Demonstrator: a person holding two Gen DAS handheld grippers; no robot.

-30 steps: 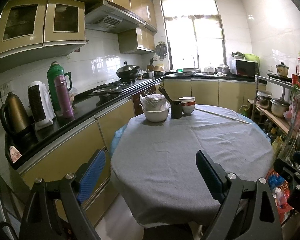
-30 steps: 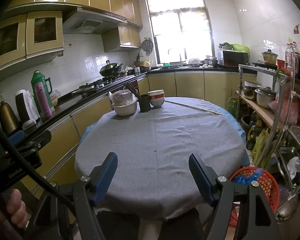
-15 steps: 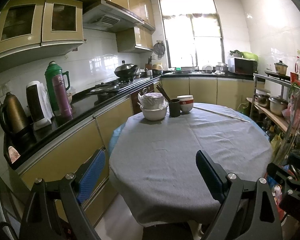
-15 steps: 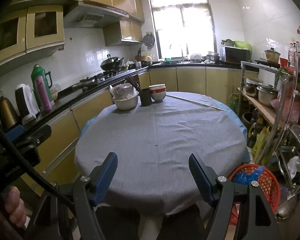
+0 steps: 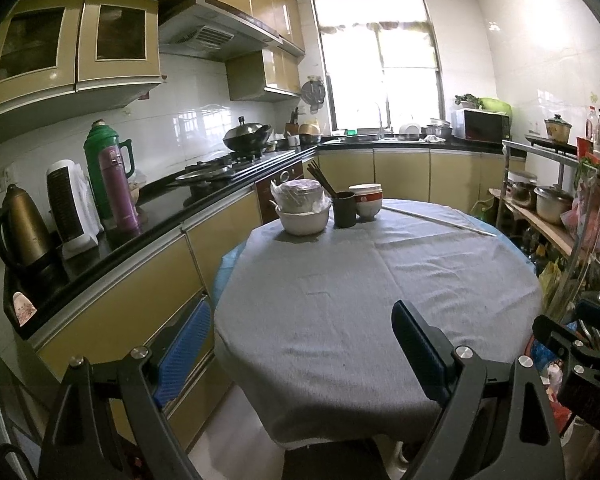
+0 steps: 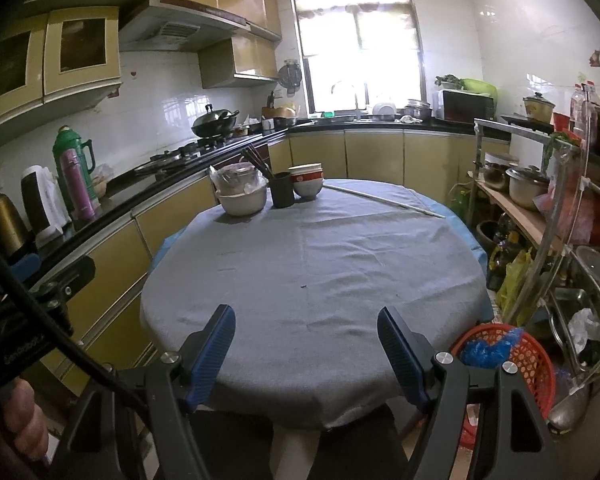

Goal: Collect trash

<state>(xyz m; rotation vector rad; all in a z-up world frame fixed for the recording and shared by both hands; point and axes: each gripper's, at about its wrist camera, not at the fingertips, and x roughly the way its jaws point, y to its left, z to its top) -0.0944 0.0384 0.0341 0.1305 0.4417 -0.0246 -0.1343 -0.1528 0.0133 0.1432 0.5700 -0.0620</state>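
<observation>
A round table with a grey cloth (image 5: 360, 300) (image 6: 320, 264) fills the middle of both views. My left gripper (image 5: 300, 344) is open and empty, held at the table's near left edge. My right gripper (image 6: 306, 344) is open and empty over the table's near edge. A red mesh trash basket (image 6: 516, 356) with blue plastic in it stands on the floor right of the table. A tiny dark speck (image 6: 303, 287) lies on the cloth. No larger trash shows on the table.
At the table's far side stand a white bowl with a bagged container (image 5: 302, 210), a dark cup of chopsticks (image 5: 344, 208), stacked bowls (image 5: 366, 200) and a long white stick (image 5: 436, 220). Counter with flasks (image 5: 108, 184) runs left. A cluttered metal shelf (image 6: 540, 208) stands right.
Both grippers drifted slightly back and left from the table; the view shifted a little. Both stay open and empty.
</observation>
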